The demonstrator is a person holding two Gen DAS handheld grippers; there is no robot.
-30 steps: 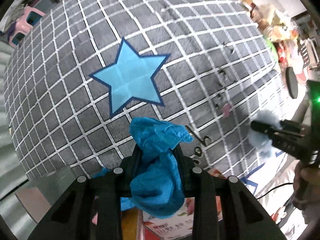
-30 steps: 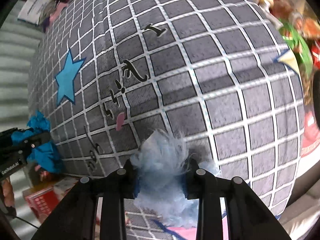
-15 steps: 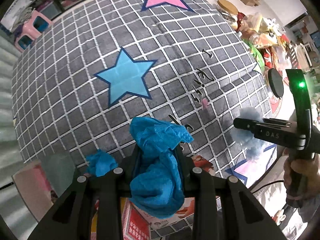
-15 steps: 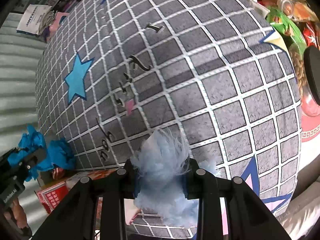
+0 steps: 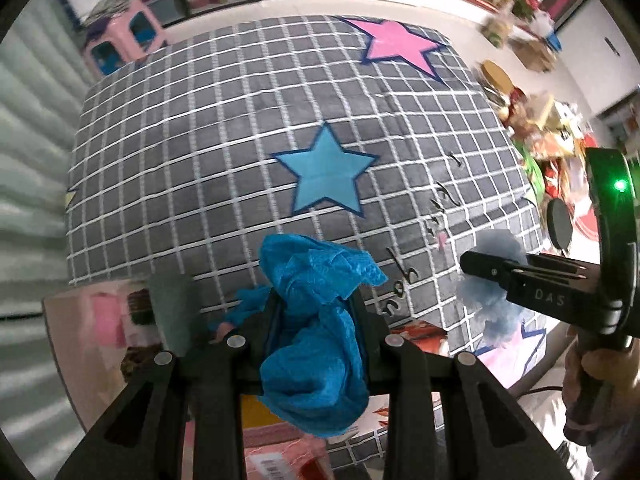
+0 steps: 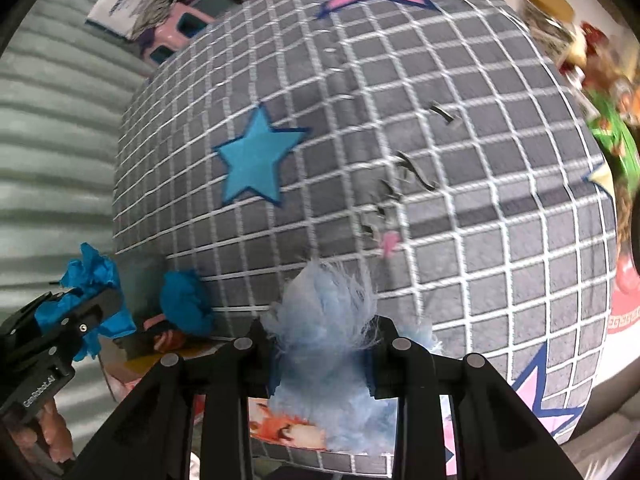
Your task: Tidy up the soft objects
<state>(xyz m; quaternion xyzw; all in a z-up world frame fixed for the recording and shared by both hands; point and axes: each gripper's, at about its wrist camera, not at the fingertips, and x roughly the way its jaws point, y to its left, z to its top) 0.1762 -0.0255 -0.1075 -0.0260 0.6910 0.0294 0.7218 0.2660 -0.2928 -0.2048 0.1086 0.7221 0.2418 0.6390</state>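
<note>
A: While both tools hang above the checked blanket [image 5: 224, 128], what do we grip?

B: Our left gripper [image 5: 316, 320] pinches the blue cloth [image 5: 316, 344]; our right gripper [image 6: 324, 332] clamps the pale fluffy piece [image 6: 328, 320], both over the blanket's near edge.

Crumpled blue cloth [image 5: 316, 344] and fluffy pale-blue tuft [image 6: 328, 344] hang above the checked blanket [image 5: 224, 152].

Mat mostly open, edges crowded.
Grey grid mat [image 5: 224, 152] is bare across its middle and far side. Near edge is blocked by a blue wad [image 6: 186, 306] and boxes [image 5: 132, 316]; right edge is lined with clutter [image 5: 536, 128]; pink stool [image 5: 124, 40] stands beyond the far-left corner.
</note>
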